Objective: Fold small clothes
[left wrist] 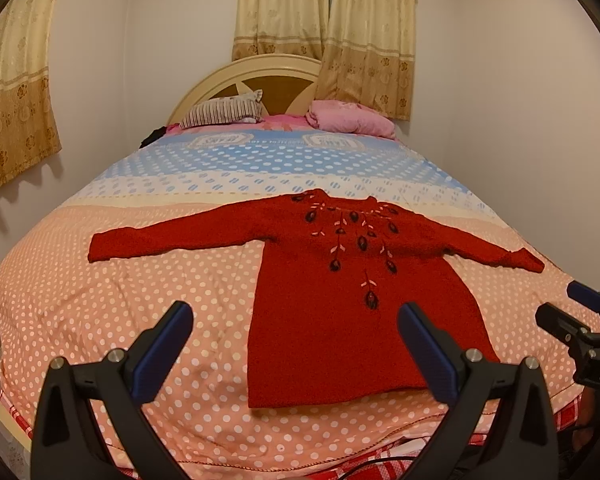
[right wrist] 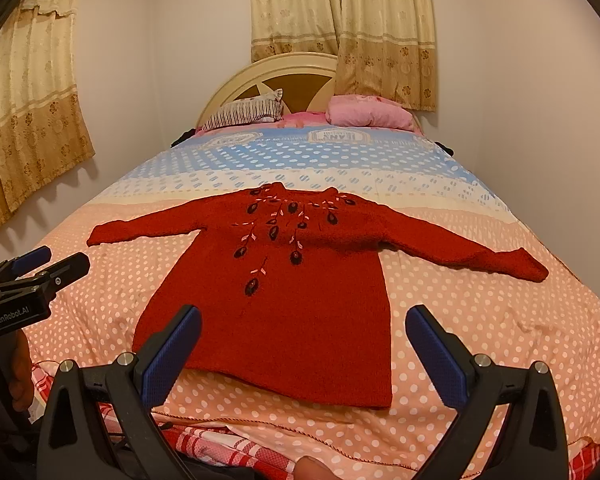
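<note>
A small red knitted sweater (left wrist: 340,312) with dark embroidered flowers lies flat on the bed, both sleeves spread out, hem toward me. The right wrist view shows the same sweater (right wrist: 284,304) at centre. My left gripper (left wrist: 296,344) hovers open above the hem's left part, blue pads wide apart, holding nothing. My right gripper (right wrist: 304,344) is open too, above the hem, empty. The right gripper (left wrist: 580,312) shows at the far right of the left wrist view, and the left gripper (right wrist: 48,264) at the far left of the right wrist view.
The bed (left wrist: 140,280) has a pink and blue polka-dot cover. A striped pillow (left wrist: 224,114) and a pink pillow (left wrist: 352,118) lie by the headboard (left wrist: 260,68). Curtains (left wrist: 324,20) hang behind. A red checked cloth (right wrist: 228,448) lies at the bed's near edge. Walls flank both sides.
</note>
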Available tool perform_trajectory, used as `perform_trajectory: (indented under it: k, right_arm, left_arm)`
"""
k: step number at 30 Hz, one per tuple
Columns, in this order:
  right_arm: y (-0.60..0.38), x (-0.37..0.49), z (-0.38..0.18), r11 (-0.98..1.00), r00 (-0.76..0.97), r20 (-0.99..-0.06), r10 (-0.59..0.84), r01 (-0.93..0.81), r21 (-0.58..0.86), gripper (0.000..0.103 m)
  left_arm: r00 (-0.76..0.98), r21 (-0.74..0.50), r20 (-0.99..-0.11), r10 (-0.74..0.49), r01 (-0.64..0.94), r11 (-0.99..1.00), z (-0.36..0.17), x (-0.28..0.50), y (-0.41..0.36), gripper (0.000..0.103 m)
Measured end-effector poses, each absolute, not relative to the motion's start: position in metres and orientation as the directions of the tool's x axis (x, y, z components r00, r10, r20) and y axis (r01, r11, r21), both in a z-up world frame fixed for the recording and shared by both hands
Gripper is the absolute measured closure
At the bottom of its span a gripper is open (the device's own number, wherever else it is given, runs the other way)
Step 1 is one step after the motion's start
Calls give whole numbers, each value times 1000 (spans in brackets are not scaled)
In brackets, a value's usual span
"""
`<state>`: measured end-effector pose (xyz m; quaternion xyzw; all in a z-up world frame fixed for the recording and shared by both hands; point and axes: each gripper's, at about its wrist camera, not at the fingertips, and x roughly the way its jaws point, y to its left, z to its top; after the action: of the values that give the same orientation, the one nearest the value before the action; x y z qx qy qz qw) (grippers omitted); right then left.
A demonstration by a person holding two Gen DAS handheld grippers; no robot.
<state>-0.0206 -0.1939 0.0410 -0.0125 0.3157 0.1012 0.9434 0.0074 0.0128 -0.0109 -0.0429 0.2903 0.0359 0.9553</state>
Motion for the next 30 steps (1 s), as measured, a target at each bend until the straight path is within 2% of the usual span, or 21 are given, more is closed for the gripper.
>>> perform_trajectory:
  k: [30]
  right_arm:
    - [-195, -12, 30, 979, 759, -625, 184, -198, 47, 1]
  left_arm:
    - [817, -57, -575, 45, -95, 994, -14, 12, 13, 0]
